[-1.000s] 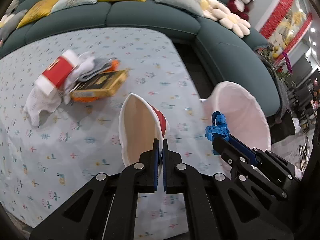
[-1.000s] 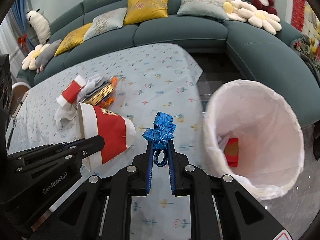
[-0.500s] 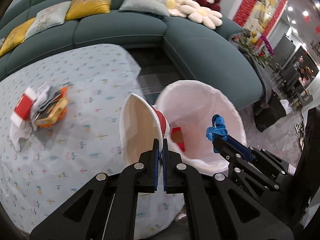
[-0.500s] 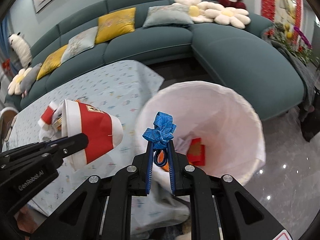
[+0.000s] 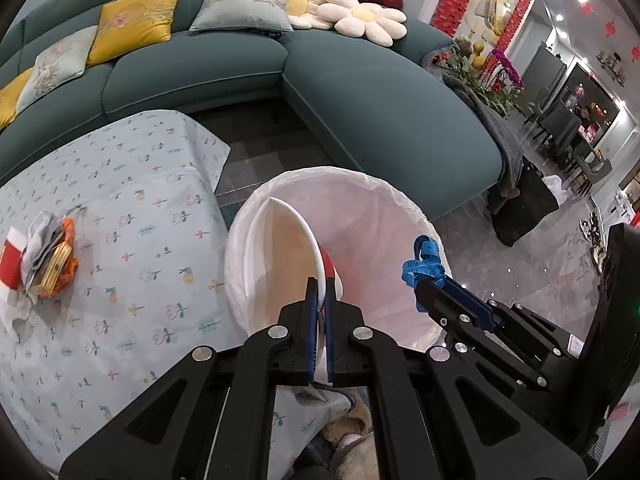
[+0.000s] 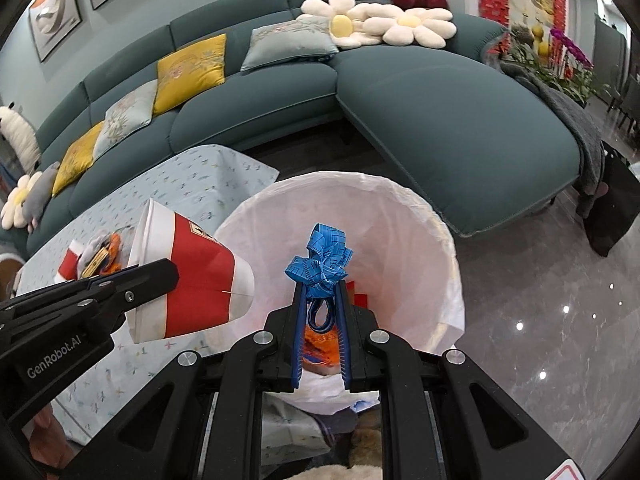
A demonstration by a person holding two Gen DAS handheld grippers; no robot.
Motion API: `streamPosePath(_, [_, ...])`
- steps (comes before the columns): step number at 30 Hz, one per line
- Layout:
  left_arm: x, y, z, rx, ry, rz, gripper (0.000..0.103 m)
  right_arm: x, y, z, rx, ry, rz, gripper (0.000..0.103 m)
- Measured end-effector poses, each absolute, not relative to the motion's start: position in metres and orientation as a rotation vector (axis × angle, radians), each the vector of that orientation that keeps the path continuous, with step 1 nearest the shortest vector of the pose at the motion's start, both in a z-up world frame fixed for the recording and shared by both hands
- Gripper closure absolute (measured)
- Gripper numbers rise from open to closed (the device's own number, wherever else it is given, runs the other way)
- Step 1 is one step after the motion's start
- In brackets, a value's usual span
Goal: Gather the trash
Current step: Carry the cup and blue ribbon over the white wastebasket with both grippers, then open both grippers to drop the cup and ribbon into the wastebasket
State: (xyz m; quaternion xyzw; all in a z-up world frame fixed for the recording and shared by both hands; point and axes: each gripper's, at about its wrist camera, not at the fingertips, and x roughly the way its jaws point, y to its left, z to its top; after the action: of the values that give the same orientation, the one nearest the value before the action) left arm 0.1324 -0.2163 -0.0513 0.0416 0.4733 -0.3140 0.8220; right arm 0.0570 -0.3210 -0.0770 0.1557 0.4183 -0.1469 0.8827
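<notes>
L gripper (image 5: 319,300) pinches paper cup (image 6: 188,276) rim over bin (image 6: 440,240) near-L edge; R gripper (image 6: 320,292) clamps blue tape bundle (image 6: 320,258) above centre; risk: cup drops outside rim onto table; tape snags pads.

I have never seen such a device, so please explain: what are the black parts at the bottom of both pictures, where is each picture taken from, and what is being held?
There is no robot. A person holds black tongs in each hand, and each carries a camera looking along its fingers.

The left tongs grip the rim of a red and white paper cup. The right tongs grip a bunched blue tape. Each view also shows the other tongs from the side.

Both are held over a white-lined bin, which already holds some red and orange trash. More trash lies on the table.
</notes>
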Motion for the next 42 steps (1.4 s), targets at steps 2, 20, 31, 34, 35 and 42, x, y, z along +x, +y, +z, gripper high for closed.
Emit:
streamPosePath(2, [0.135,-0.221,-0.052,0.093,1.009,-0.67,0.1,0.058,-0.327,-0.08,0.341,0.873,-0.311,0.09])
streamPosePath(20, [0.143,-0.23,-0.059,0.083,1.022,-0.653,0.099,0.067,-0.329,-0.087,0.338,0.881,-0.334,0.086])
streamPosePath(31, [0.141,-0.215,-0.053,0.073,1.018,-0.626,0.099,0.068,-0.318,-0.079,0.279,0.873,-0.342,0.085])
streamPosePath(34, [0.142,-0.206,-0.05,0.062,1.013,-0.614,0.099,0.069,-0.311,-0.074,0.272,0.868,-0.33,0.085])
streamPosePath(35, [0.142,-0.202,-0.049,0.057,1.011,-0.608,0.099,0.07,-0.307,-0.072,0.268,0.867,-0.323,0.085])
streamPosePath(42, [0.143,-0.169,-0.04,0.023,0.996,-0.564,0.099,0.074,-0.281,-0.059,0.23,0.858,-0.282,0.085])
